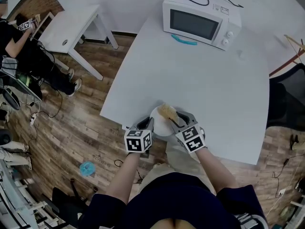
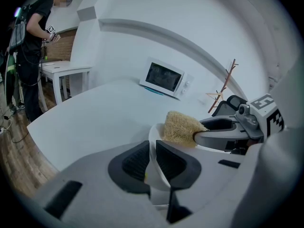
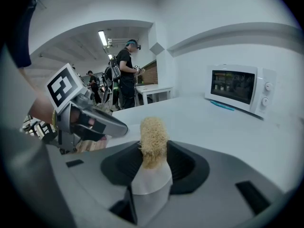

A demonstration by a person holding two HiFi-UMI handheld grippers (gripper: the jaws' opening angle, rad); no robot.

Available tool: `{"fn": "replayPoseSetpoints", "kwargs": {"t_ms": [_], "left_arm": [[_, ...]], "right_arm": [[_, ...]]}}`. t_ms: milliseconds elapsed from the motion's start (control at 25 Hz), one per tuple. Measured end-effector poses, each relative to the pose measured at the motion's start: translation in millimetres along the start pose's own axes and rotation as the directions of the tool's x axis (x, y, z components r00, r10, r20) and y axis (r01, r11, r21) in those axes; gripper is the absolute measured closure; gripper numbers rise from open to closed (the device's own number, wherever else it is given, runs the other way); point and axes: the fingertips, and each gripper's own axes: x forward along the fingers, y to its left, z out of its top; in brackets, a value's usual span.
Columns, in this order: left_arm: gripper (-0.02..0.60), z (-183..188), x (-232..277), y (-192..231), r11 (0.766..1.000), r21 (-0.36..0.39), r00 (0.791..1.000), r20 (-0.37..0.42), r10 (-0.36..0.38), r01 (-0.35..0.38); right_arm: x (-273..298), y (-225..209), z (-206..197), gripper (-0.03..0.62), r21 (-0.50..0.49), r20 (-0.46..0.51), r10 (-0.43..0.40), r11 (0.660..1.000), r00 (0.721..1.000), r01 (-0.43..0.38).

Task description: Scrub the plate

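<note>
A white plate (image 1: pixel 161 124) sits at the near edge of the white table (image 1: pixel 200 75). My left gripper (image 1: pixel 147 124) is shut on the plate's rim (image 2: pixel 153 160), which runs edge-on between its dark pads. My right gripper (image 1: pixel 174 118) is shut on a tan fibrous scrubber (image 1: pixel 167 111) that rests against the plate's far side. In the left gripper view the scrubber (image 2: pixel 179 128) pokes from the right gripper's jaws over the plate. In the right gripper view the scrubber (image 3: pixel 153 139) stands upright between the pads (image 3: pixel 183 165), with the left gripper (image 3: pixel 102 125) to its left.
A white microwave (image 1: pixel 200 23) stands at the table's far end, a blue object (image 1: pixel 184 40) lying in front of it. A small white side table (image 1: pixel 71 27) is at the left, with a person in black (image 1: pixel 19 42) beside it. A wooden stand (image 2: pixel 223 91) rises at the right.
</note>
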Motion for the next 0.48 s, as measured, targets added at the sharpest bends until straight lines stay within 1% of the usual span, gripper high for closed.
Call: {"fn": "replayPoseSetpoints", "kwargs": {"t_ms": [200,480], "left_arm": [[0.531,0.1,1.0,0.2,1.000,-0.006,1.000,0.002,0.005,-0.005],[0.531,0.2,1.5,1.5,1.000,-0.011,1.000,0.002,0.007,-0.007]], "right_arm": [[-1.9,21.5,-2.4,0.436,-0.010,-0.003,0.052,0.999,0.999,-0.052],[-16.2,46.9,-28.4,0.436,0.020,-0.038,0.099,0.995,0.994,-0.098]]}}
